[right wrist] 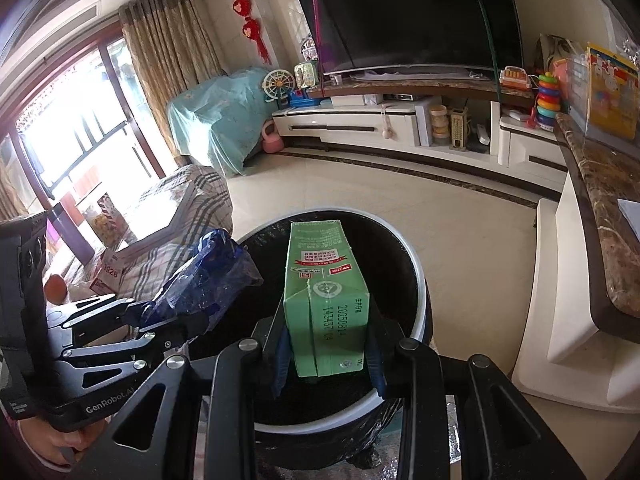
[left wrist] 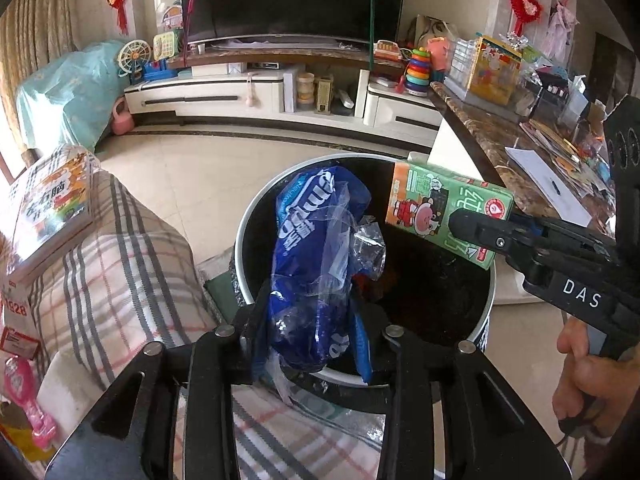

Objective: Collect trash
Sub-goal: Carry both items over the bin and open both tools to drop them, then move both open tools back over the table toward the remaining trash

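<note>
We hold both items directly over the bin; neither has been dropped yet, so release remains. Between the left gripper (left wrist: pixel 312 344) fingers sits the blue wrapper (left wrist: pixel 316 256), still pinched. The right gripper (right wrist: pixel 326 356) clamps the green carton (right wrist: pixel 324 292). Just beyond both fingertips, the trash bin (left wrist: pixel 486 312) shows a dark liner; we cannot make out its contents clearly.

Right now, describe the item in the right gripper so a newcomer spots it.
Find the round black bin with the white rim. Above its opening, the right gripper clamps a green drink carton. The other item there is a crumpled blue plastic bag; the carton is rigid and boxy.
</note>
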`<state>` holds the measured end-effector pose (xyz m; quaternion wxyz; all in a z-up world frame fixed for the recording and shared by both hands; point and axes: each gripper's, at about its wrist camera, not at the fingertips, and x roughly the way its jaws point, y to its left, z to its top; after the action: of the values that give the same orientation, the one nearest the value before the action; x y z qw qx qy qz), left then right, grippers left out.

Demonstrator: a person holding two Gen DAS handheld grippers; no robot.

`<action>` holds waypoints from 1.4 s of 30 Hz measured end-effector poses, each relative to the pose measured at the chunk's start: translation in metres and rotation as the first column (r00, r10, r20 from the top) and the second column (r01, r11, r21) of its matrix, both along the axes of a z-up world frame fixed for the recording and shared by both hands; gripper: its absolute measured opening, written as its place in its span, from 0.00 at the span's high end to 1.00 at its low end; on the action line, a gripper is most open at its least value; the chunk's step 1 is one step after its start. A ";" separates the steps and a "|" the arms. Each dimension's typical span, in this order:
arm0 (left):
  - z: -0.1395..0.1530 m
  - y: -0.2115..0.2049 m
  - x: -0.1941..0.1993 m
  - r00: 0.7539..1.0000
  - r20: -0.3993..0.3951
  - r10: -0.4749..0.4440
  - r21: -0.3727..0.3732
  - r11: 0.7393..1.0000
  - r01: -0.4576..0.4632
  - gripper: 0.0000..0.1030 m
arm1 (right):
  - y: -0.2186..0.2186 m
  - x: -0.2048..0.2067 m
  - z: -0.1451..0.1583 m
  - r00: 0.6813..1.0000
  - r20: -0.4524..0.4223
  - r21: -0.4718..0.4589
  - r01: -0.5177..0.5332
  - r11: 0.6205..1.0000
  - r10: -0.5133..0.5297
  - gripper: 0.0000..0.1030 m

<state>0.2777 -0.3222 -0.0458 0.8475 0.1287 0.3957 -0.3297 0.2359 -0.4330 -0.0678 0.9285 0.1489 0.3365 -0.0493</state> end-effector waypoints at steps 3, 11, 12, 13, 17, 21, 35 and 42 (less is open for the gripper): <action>0.001 0.002 0.000 1.000 -0.007 0.004 -0.008 1.000 -0.004 0.44 | -0.005 0.001 -0.001 1.000 0.000 0.015 0.003 1.000 -0.003 0.55; 0.002 0.028 -0.012 0.999 -0.017 0.038 -0.054 0.998 -0.039 0.34 | -0.006 -0.015 0.005 0.999 0.046 0.041 0.027 0.999 -0.029 0.31; 0.002 0.034 -0.015 0.999 -0.020 0.046 -0.061 0.997 -0.047 0.34 | -0.004 -0.019 0.006 0.998 0.059 0.046 0.029 0.998 -0.032 0.27; 0.002 0.039 -0.018 0.998 -0.021 0.053 -0.066 0.996 -0.054 0.34 | -0.002 -0.023 0.007 0.997 0.070 0.050 0.032 0.998 -0.035 0.25; 0.002 0.069 -0.032 0.995 -0.030 0.097 -0.101 0.990 -0.100 0.33 | 0.010 -0.035 0.007 0.995 0.095 0.076 0.028 0.997 -0.035 0.16; 0.001 0.105 -0.045 0.986 -0.048 0.160 -0.147 0.975 -0.166 0.33 | 0.030 -0.042 0.005 0.994 0.106 0.100 0.005 0.995 -0.016 0.13; -0.010 0.206 -0.071 0.945 -0.058 0.321 -0.173 0.929 -0.326 0.33 | 0.109 -0.042 -0.011 0.989 0.078 0.143 -0.134 0.981 0.123 0.13; -0.018 0.248 -0.079 0.920 -0.076 0.385 -0.178 0.902 -0.392 0.33 | 0.146 -0.037 -0.015 0.979 0.071 0.143 -0.198 0.970 0.190 0.12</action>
<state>0.1983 -0.0744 -0.0637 0.8966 -0.0404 0.3966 -0.1927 0.1988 -0.2867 -0.0832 0.9243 0.1857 0.3258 0.0714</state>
